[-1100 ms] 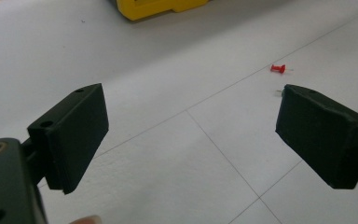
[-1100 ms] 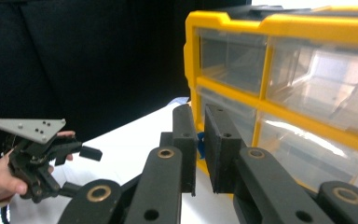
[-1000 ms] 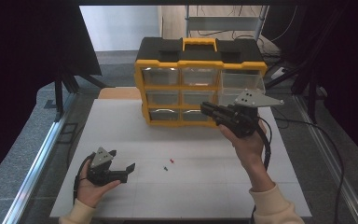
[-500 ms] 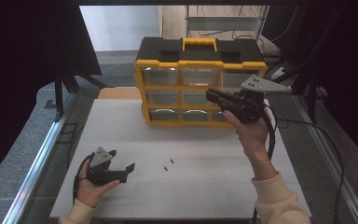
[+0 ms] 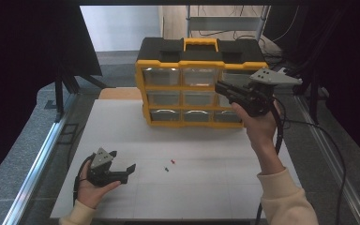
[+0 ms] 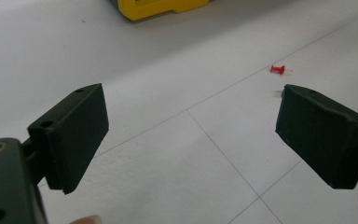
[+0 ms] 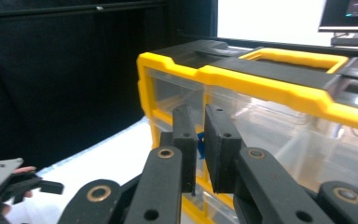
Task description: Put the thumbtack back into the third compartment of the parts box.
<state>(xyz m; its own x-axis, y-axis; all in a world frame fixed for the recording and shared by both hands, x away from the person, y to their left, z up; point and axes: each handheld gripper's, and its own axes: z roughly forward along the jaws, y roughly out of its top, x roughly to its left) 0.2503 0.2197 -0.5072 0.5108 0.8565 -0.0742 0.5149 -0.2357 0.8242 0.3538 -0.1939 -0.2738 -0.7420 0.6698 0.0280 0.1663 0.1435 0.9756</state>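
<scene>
Jaws on our right gripper stand nearly closed, with only a thin gap between them, and a small blue object sits in that gap; we cannot tell what it is or whether the pads actually press it. We hold this gripper raised in front of the yellow and black plastic drawer cabinet with clear drawer fronts, its tips level with the middle row at the cabinet's right side, though whether they touch a drawer we cannot make out. In the right gripper view the cabinet's top edge, yellow handle and clear upper drawers fill the background, and the drawer contents are too blurred to read. Our left gripper rests low at the near left of the white table, its jaws spread wide and holding nothing. In the left gripper view a small red push pin lies on the table beyond the jaws, near the right-hand one but apart from it. From above we also see a tiny green pin just beside the red one; in the left gripper view it is mostly hidden behind that jaw.
</scene>
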